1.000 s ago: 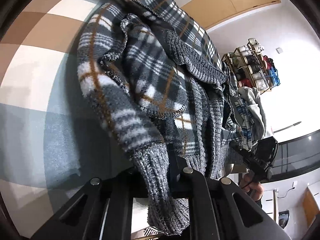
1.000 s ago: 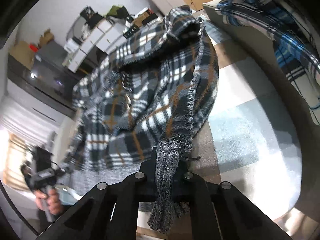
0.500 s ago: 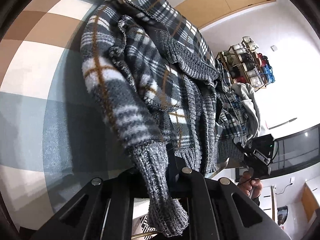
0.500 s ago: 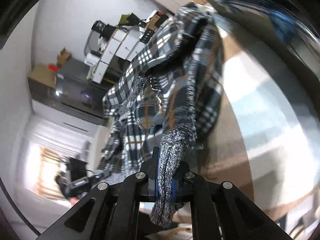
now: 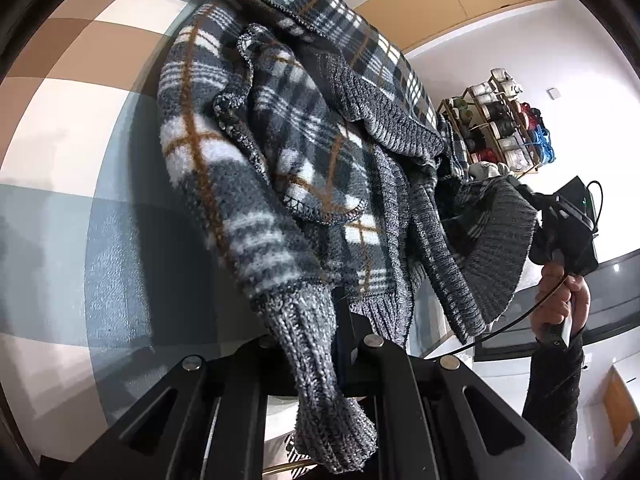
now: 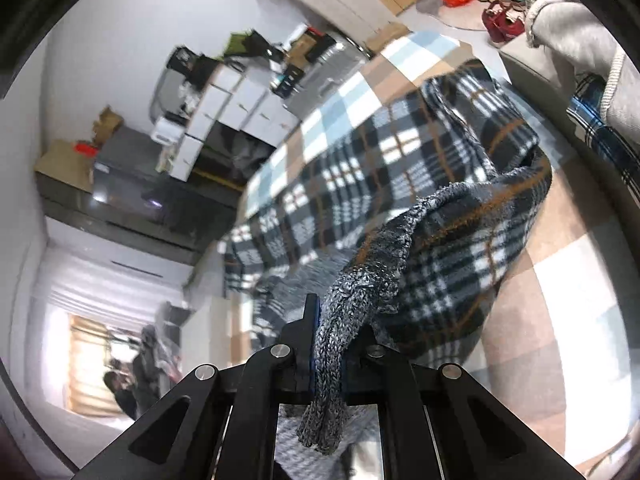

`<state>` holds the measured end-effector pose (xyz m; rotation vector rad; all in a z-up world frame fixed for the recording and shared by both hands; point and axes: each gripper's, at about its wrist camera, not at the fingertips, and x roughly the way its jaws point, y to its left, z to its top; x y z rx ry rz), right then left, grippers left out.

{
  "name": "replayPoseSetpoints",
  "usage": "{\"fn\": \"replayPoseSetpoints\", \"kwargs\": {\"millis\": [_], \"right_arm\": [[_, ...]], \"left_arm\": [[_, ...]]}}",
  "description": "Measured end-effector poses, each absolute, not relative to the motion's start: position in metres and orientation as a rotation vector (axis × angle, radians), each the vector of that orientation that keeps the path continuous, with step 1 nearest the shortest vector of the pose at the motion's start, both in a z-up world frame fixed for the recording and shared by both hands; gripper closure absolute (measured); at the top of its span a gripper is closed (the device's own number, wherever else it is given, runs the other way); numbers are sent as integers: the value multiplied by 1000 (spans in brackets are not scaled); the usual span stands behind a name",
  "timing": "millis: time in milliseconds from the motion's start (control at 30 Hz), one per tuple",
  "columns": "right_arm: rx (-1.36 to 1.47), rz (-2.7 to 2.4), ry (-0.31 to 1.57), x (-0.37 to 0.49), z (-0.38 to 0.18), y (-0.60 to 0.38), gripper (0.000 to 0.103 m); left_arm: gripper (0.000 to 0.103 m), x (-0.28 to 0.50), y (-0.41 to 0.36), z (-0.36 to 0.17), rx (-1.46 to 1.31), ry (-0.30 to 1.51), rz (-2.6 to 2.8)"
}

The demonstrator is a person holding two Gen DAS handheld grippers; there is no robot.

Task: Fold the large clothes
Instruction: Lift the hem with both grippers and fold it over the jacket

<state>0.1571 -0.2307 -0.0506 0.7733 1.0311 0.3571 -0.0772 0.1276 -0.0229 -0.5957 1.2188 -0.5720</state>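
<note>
While both claws stay clamped on grey ribbed knit, the plaid garment (image 5: 280, 152) has swung and spread compared with a second ago. The left claw (image 5: 340, 320) is closed on a knitted cuff (image 5: 320, 380) that droops past its fingers; the right claw (image 6: 336, 344) pinches another cuff (image 6: 332, 340) the same way. From the left view, the right claw (image 5: 560, 224) now sits higher and closer, carrying a fan of ribbed hem with it. From the right view, the plaid panel has flattened out over the checked surface (image 6: 560, 300) rather than hanging bunched. I judge the garment is being opened and stretched between the claws, ready to lay flat before any fold; it is still partly airborne and rumpled near the left claw.
</note>
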Motion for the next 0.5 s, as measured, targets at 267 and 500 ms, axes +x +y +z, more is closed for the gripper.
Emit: {"fn": "replayPoseSetpoints", "kwargs": {"millis": [267, 500], "right_arm": [[618, 212, 1192, 121, -97, -245, 93], [542, 172, 1213, 82, -123, -270, 83]], "left_arm": [[98, -76, 123, -23, -585, 1231, -564], [98, -75, 128, -28, -613, 1256, -544]]}}
